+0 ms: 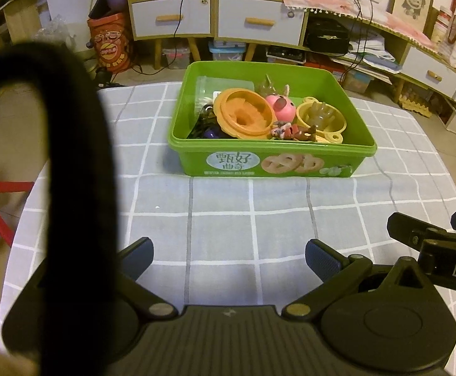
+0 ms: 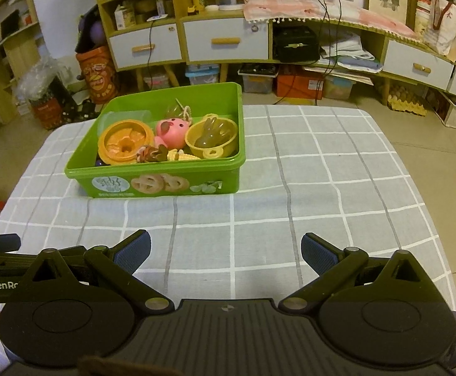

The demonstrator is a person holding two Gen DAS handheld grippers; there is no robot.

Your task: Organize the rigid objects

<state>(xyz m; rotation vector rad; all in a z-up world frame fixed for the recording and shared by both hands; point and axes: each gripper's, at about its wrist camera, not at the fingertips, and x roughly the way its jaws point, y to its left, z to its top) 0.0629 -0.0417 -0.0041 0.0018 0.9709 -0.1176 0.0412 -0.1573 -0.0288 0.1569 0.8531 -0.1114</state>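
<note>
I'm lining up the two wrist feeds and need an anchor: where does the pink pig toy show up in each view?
Left wrist view: the pink pig toy sits just right of centre in the upper half, inside the green box, between the orange lid and the yellow bowl.
Right wrist view: the pink pig toy is left of centre, upper half, again between the two.
Shared landmark: the cookie picture on the box's front wall.

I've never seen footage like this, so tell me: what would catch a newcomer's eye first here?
Most striking is the bright green box on the grey checked tablecloth, packed with toys: an orange round lid on the left, a pink pig in the middle, a yellow bowl on the right. Low in each view, the left gripper and the right gripper stand open and empty, well short of the box.
</note>
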